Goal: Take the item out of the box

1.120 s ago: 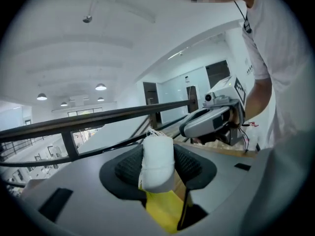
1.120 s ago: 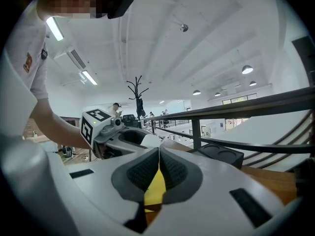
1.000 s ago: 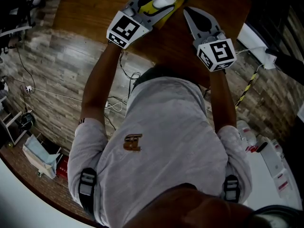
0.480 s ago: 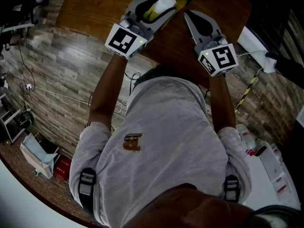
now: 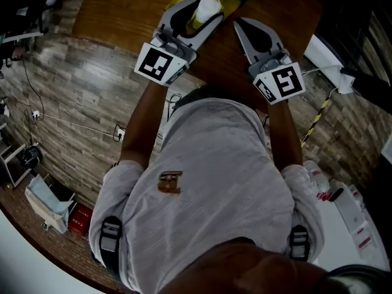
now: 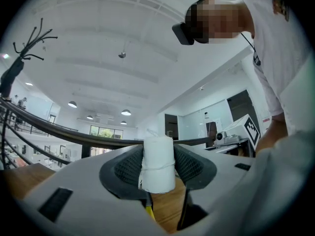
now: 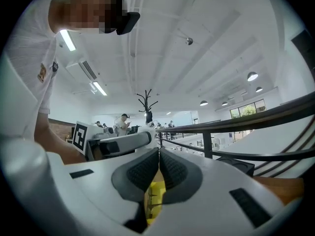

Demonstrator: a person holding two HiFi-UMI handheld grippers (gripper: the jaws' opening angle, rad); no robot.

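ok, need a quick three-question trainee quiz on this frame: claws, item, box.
1. True or false: the left claw is empty.
2. What colour is the box seen below the right claw? A red, B yellow, C blue.
3. Fill in: the right claw's jaws are ____.

Key:
1. False, it grips the white roll.
2. B.
3. Shut, with nothing between them.
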